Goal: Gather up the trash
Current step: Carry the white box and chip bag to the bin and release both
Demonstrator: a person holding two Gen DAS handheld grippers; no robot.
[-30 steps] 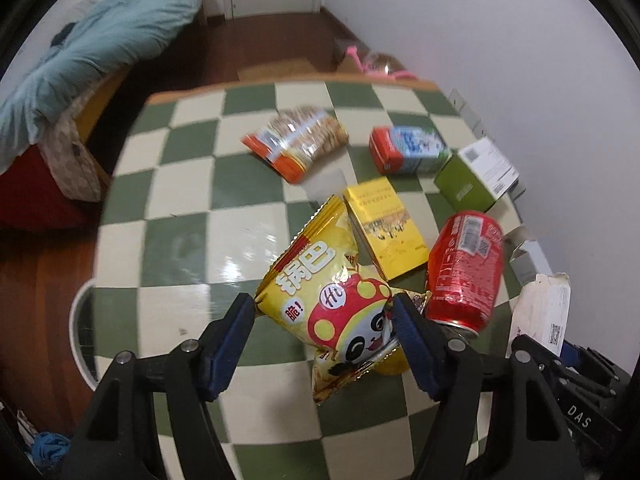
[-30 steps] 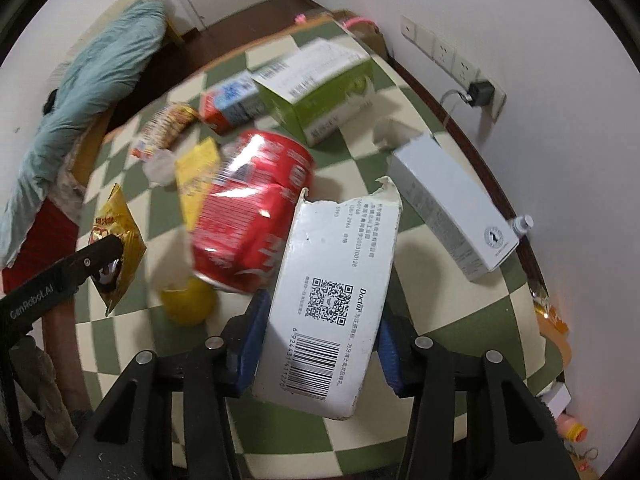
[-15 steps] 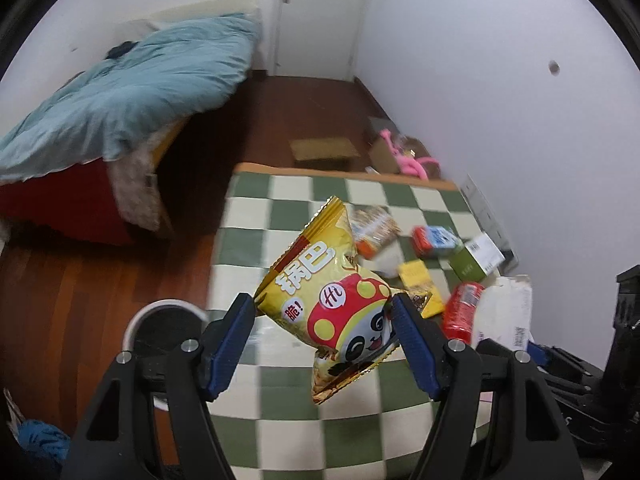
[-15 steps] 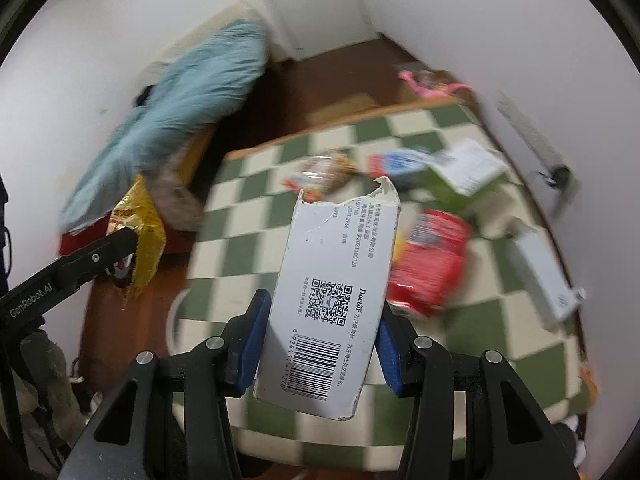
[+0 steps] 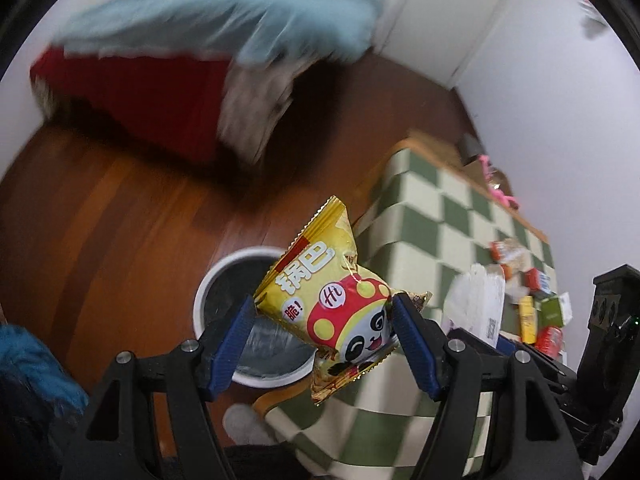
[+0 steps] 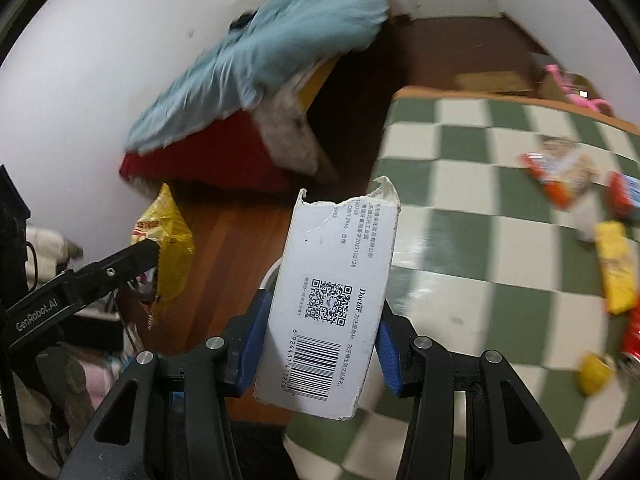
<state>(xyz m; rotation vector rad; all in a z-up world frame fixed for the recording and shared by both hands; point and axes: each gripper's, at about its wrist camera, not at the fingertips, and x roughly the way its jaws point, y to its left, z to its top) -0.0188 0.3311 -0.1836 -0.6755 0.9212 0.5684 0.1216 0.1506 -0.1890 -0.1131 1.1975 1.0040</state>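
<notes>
The left gripper (image 5: 324, 330) pinches a yellow snack bag (image 5: 334, 304) between its blue pads, and the bag hangs in the air above the round white trash bin (image 5: 208, 284) that stands on the wooden floor (image 5: 120, 216), just beside the near left corner of the worktop (image 5: 424, 232) with the green and white checked cloth. The right gripper (image 6: 320, 340) pinches a torn white carton (image 6: 332, 300) with a barcode and a QR code; it is held upright, and a small part of the bin rim shows behind its left edge. In the right wrist view the left gripper with the snack bag appears at the left side. On the far right part of the worktop lie more things: an orange snack packet (image 6: 560, 172), a yellow box (image 6: 616, 268) and a red can (image 5: 550, 338). Behind, a bed (image 6: 256, 60) with a light blue blanket stands by the wall.
</notes>
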